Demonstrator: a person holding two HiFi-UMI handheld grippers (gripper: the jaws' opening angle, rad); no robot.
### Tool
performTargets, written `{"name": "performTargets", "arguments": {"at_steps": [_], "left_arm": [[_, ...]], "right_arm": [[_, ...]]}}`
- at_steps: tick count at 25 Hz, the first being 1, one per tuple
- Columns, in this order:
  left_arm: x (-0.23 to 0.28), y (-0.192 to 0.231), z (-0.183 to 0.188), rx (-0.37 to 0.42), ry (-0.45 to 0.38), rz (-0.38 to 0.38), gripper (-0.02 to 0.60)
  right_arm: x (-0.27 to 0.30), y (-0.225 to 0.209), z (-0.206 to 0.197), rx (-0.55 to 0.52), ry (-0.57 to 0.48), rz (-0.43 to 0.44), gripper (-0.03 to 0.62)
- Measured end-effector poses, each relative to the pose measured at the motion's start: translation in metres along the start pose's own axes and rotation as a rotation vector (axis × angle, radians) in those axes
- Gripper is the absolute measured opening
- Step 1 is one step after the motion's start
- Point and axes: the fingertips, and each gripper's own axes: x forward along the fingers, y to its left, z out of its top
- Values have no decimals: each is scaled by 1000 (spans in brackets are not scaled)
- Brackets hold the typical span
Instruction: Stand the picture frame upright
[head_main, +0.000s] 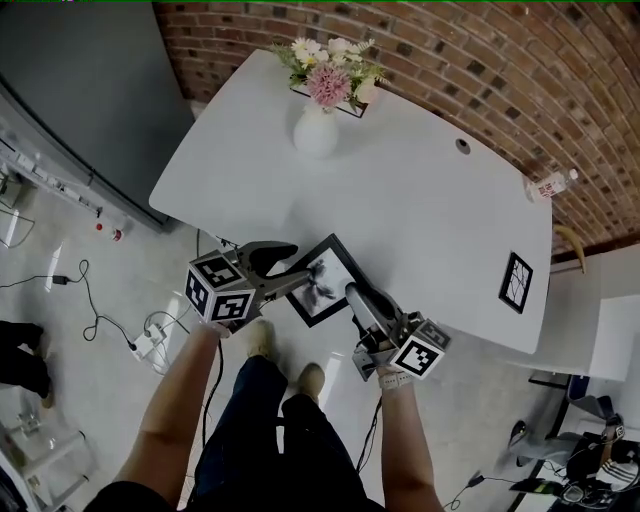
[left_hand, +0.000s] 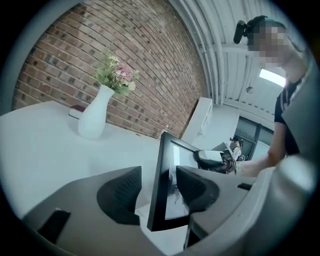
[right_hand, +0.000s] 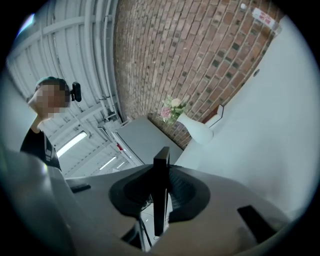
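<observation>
At the near edge of the white table (head_main: 420, 200), the picture frame (head_main: 322, 280) is up off the surface. It hangs between the two grippers with one corner lowest and reaching out past the edge above the floor. Its printed face tips up and back toward the person, so it is raised but not yet standing on its own.

The right gripper (head_main: 356, 296) does the carrying. Its jaws are closed about a third of the way onto the frame's side edge, and its own view shows the frame edge-on as a thin dark bar pinched between the pads. Holding by the rim leaves the back and bottom free to meet the table.

The left gripper (head_main: 292, 268) straddles the opposite side with its jaws at full spread. The frame sits in the gap with clear space at one pad, and the other pad is near the glass without visibly pressing. I read this as a guard against tipping rather than a grip.

In both gripper views the frame's longer sides run roughly vertically, so its long axis is close to upright. From above it reads as a diamond.

Setting it down probably means squaring the bottom edge to the table and getting any rear support, which I cannot see, to bear.

Farther in, a white vase of flowers (head_main: 316, 130) stands near the far edge. A smaller frame (head_main: 515, 282) lies by the right edge, well apart.
</observation>
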Motion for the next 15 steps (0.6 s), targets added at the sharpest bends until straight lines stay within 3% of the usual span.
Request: {"name": "performTargets", "arguments": {"at_steps": [4,7,10,15], "left_arm": [[-12,12,8,5,33,-92,224],[-19,22,16,23,43,-147,180],[-26,36,25,36,35,-168,140],[-39,58,42,56,6,-179,126]], "right_arm": [[27,7,-2,-25,44,20,71],[48,8,0,-57,73,34,71],[68,9,4,-89,99,44,71],[97,10,13,-141,132,36,71]]}}
